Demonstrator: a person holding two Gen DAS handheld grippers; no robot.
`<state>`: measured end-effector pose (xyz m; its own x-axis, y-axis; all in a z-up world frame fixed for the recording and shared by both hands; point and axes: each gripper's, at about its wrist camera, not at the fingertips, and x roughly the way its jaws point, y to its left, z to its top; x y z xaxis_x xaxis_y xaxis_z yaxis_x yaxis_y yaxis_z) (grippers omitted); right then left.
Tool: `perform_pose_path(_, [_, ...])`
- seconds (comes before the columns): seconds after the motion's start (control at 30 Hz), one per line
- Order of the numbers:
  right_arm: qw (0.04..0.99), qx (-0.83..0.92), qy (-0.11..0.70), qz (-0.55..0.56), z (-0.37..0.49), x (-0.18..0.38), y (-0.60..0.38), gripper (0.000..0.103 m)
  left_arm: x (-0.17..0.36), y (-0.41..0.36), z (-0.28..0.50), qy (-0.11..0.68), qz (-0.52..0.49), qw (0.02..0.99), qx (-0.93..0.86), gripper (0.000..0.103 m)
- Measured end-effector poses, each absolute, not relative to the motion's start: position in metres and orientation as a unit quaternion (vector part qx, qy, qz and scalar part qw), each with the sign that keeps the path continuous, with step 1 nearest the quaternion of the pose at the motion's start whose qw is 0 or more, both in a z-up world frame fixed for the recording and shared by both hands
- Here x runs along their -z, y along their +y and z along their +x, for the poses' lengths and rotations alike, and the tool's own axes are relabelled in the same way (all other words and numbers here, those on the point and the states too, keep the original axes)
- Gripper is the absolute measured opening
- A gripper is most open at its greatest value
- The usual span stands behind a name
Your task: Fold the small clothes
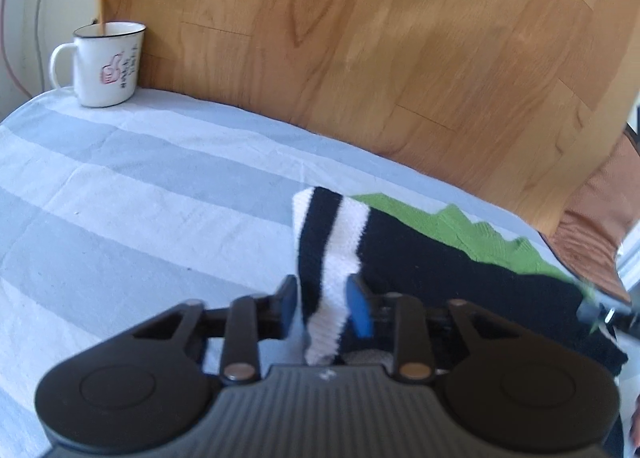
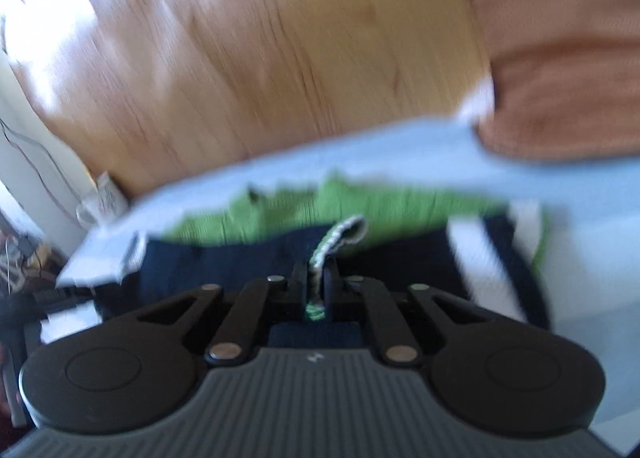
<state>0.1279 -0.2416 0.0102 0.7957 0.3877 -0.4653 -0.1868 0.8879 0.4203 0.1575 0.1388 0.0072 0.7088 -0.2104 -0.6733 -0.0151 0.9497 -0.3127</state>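
A black-and-green garment (image 1: pixel 460 254) is laid on the striped sheet (image 1: pixel 120 198), at 3 o'clock of the left gripper (image 1: pixel 325 304). Its striped cuff (image 1: pixel 332 254) is clamped in the part-closed left jaws. A knit edge (image 2: pixel 332 246) is pinched by the nearly closed right gripper (image 2: pixel 316 278). A mug (image 1: pixel 106 64) is seen at 10 o'clock; its contents cannot be told.

A striped sheet (image 1: pixel 120 186) bears a mug (image 1: pixel 106 64) and knitted garment (image 1: pixel 460 258).
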Motion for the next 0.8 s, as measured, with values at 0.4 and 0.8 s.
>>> perform_pose_path(0.4, [0.949,-0.101,0.251,0.163,0.109,-0.016,-0.280,0.038,-0.011,0.116,0.140,0.376,-0.060,0.924,0.048,0.025])
perform_pose_path(0.8, [0.923,-0.060,0.300,0.235,0.099,0.016,-0.319,0.054,-0.020,0.119,0.122,0.373,-0.081,0.921,0.073,0.044])
